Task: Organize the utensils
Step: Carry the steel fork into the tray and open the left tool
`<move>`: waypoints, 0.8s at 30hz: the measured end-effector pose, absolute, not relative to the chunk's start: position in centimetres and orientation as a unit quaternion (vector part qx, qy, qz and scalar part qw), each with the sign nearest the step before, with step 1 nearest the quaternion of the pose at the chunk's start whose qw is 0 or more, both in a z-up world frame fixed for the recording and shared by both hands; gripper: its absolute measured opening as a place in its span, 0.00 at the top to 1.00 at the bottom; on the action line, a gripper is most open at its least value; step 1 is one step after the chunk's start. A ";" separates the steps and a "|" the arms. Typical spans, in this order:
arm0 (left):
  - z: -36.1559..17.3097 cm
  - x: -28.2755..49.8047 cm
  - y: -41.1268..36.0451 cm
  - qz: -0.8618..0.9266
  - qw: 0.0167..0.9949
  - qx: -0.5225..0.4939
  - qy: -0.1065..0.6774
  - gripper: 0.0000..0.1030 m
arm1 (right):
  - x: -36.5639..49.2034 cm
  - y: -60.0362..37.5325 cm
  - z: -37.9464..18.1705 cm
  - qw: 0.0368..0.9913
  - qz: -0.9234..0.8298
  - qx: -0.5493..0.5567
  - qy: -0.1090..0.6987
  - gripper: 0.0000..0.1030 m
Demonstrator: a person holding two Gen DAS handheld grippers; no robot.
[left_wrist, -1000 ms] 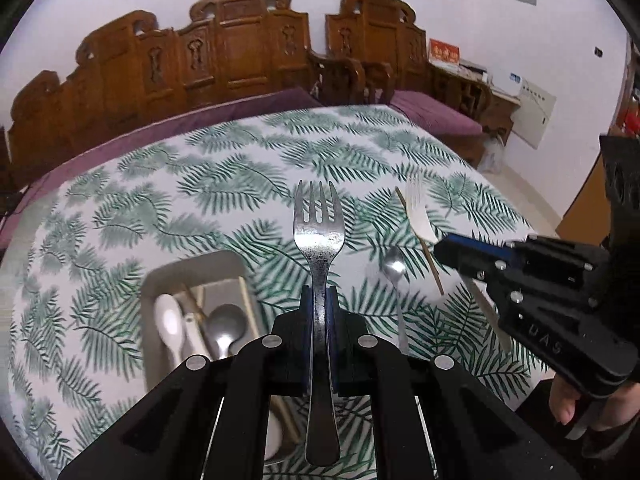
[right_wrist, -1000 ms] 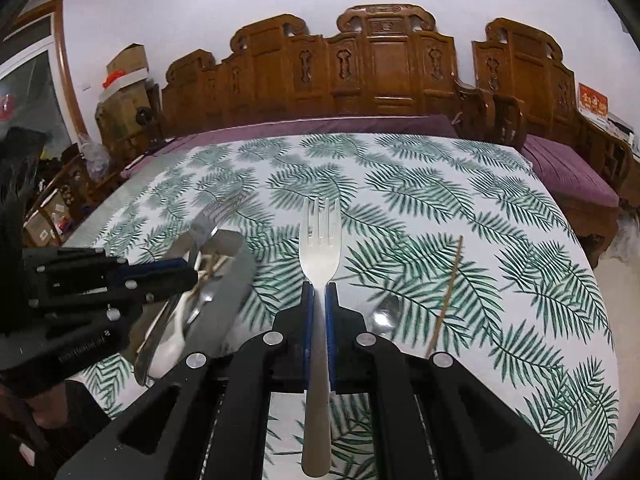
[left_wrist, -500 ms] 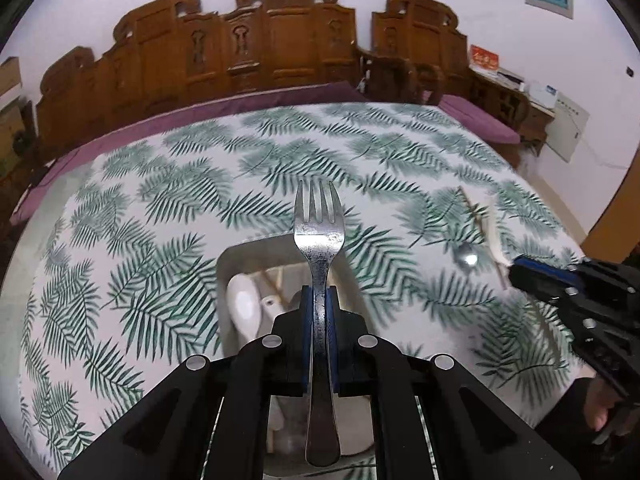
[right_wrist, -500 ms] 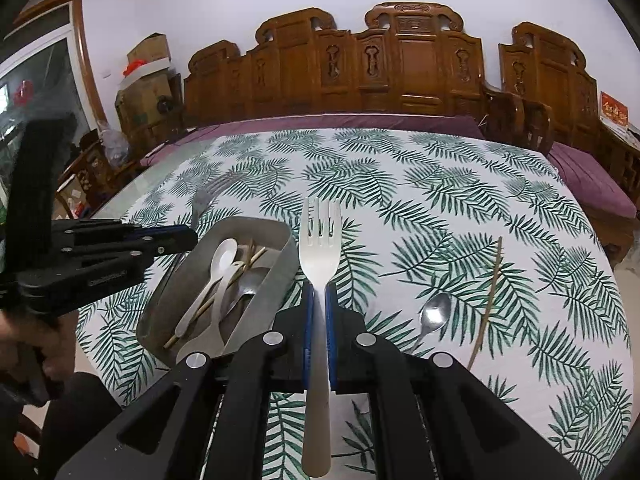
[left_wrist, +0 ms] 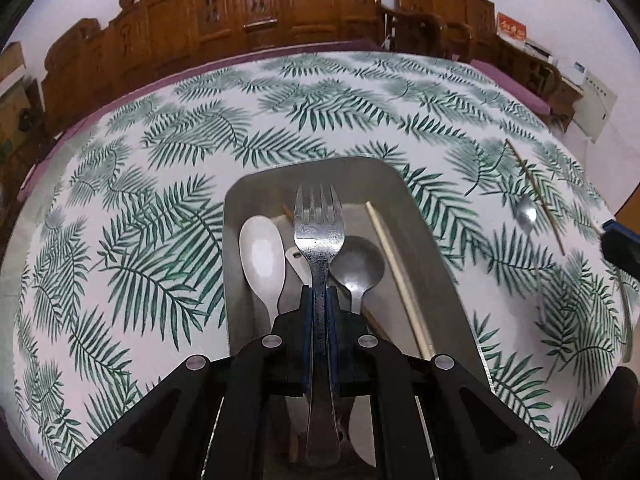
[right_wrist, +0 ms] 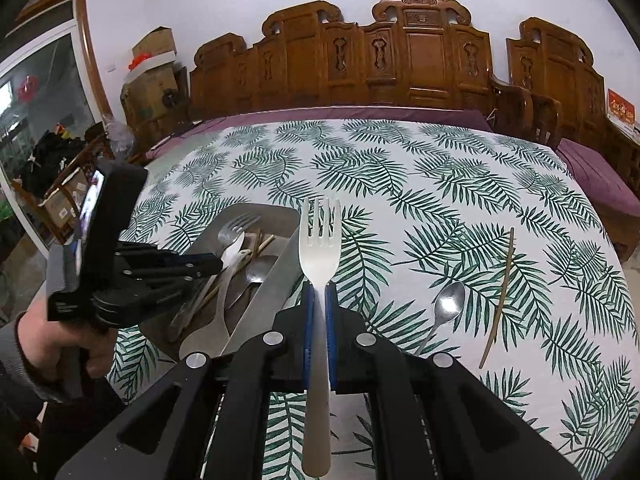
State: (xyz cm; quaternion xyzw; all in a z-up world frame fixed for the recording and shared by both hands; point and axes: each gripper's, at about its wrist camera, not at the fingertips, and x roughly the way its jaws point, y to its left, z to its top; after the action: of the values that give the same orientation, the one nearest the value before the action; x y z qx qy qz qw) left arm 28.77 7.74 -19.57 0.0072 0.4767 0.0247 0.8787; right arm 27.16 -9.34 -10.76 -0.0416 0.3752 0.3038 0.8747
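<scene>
My left gripper (left_wrist: 319, 300) is shut on a dark steel fork (left_wrist: 319, 224), held tines forward, low over the grey metal tray (left_wrist: 432, 240). In the tray lie a white spoon (left_wrist: 262, 256), a steel spoon (left_wrist: 358, 262) and pale chopsticks (left_wrist: 394, 268). My right gripper (right_wrist: 319, 296) is shut on a pale fork (right_wrist: 320, 240), above the tablecloth just right of the tray (right_wrist: 272, 280). In the right wrist view, the left gripper (right_wrist: 212, 264) reaches over the tray from the left. A small steel spoon (right_wrist: 450, 300) and a thin brown chopstick (right_wrist: 500, 296) lie loose on the cloth.
A fern-print cloth (right_wrist: 440, 184) covers the round table. Carved wooden chairs (right_wrist: 408, 52) line the far side. A person's hand (right_wrist: 52, 336) grips the left tool's handle at the near left. The right gripper's tip (left_wrist: 620, 248) shows at the right edge of the left wrist view.
My left gripper has swung left and sunk, so the fork now hangs right over the tray's contents. The right gripper and its fork have barely shifted.
</scene>
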 end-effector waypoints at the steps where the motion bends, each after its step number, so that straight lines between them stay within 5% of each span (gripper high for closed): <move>1: -19.8 28.9 7.8 0.026 0.876 0.007 0.481 0.94 | 27.1 -9.3 -10.8 0.874 0.304 -0.041 0.376 0.93; 24: -16.7 24.9 8.3 0.020 0.893 -0.018 0.449 0.94 | 26.6 -7.2 -10.3 0.868 0.320 -0.049 0.376 0.93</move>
State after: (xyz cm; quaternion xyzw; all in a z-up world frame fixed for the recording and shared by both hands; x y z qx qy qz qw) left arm 24.89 8.29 -16.70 -0.0185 0.4489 0.0197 0.8932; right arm 26.56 -7.20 -10.31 -0.0491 0.3759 0.3204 0.8682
